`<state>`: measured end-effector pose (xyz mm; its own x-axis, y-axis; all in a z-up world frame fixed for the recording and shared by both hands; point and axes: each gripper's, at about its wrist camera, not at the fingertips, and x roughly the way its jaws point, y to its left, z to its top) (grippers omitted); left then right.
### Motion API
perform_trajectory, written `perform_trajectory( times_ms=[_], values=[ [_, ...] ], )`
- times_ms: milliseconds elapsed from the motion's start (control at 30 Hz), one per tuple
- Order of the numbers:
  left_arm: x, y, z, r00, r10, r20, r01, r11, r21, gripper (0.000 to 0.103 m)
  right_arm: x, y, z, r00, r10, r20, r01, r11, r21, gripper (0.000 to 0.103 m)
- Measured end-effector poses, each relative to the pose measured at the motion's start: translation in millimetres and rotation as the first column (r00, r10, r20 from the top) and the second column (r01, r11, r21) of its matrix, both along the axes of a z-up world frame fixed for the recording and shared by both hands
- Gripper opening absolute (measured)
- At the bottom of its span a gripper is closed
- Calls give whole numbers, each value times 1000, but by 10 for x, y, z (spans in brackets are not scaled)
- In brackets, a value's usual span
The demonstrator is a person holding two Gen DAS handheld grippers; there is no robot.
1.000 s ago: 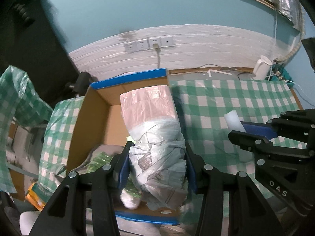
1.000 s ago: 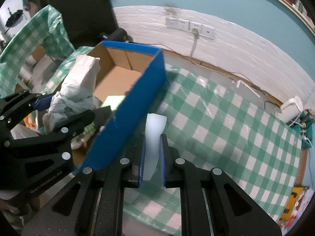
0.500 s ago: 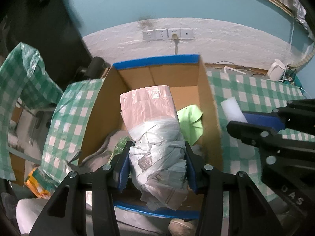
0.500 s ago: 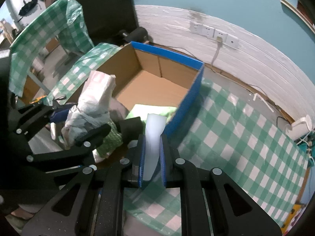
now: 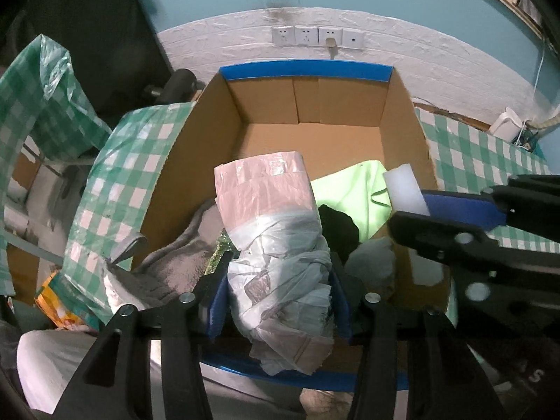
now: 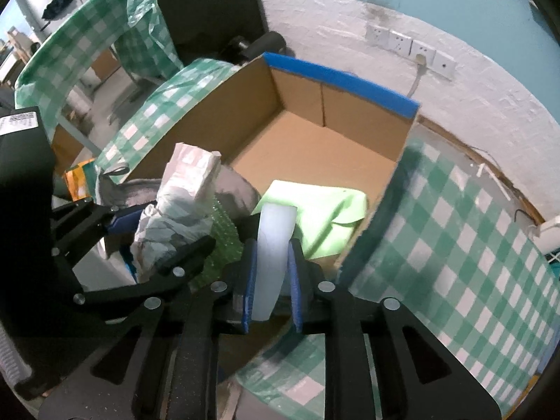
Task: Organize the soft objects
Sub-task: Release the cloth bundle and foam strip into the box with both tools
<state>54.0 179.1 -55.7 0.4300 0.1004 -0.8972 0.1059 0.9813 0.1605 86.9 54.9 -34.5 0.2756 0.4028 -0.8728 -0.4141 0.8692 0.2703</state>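
Both tongs over carton (image 5: 308, 70): left tongs (image 5: 278, 290) clamp bag bundle (image 5: 276, 245), right tongs (image 6: 271, 280) pinch foam strip (image 6: 274, 241); next, likely release inside.

The box (image 5: 308, 147) was matt brown cardboard with a blue rim. The bundle (image 5: 276, 245) was crinkled, glossy thin plastic. The white block (image 6: 274, 245) looked like smooth matt foam. A shiny checked plastic cloth (image 6: 455, 231) covered the counter.

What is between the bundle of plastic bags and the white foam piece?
In the left wrist view, a black cloth and a light green cloth lie in the box between the bundle of plastic bags and white foam piece.
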Motion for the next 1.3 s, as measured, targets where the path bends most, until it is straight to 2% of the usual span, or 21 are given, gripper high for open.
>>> perform_trajectory(
  times_ms=[133,200,267,333,433,500,600,667,833,933,1133,1300],
  values=[
    [-29,-38,10,1000,-6,6,6,1000,17,65,5,-27,-33,1000,-25,1,25,1000,-6,25],
    [-51,-47,44,1000,-10,14,10,1000,12,68,3,-50,-15,999,-36,8,36,999,-10,39],
    [-60,-34,68,1000,-7,26,6,1000,21,73,-3,-102,17,998,-53,22,53,999,-10,48],
    [-69,-32,104,999,0,39,-1,999,39,74,6,-155,37,998,-64,27,64,998,-5,51],
    [-85,-20,166,999,8,53,-10,999,40,81,-9,-259,92,995,-93,32,92,996,6,56],
    [-96,-18,211,998,18,58,-20,999,37,82,-30,-311,126,994,-104,40,104,995,7,62],
    [-121,-41,267,997,30,77,-33,999,38,82,-71,-408,197,991,-120,54,120,993,1,62],
    [-139,-72,286,997,25,77,-29,999,41,88,-105,-458,249,989,-131,64,131,991,2,63],
    [-208,-188,380,995,4,95,-10,998,63,89,-202,-609,439,981,-164,100,162,986,29,65],
    [-252,-259,471,994,-10,109,3,998,70,94,-259,-680,545,977,-173,121,169,985,43,65],
    [-320,-382,679,988,-24,154,11,996,85,96,-396,-875,728,968,-192,161,184,981,64,66],
    [-345,-433,806,985,-20,170,9,998,65,101,-551,-1028,816,961,-195,198,189,981,47,66]
  ],
)
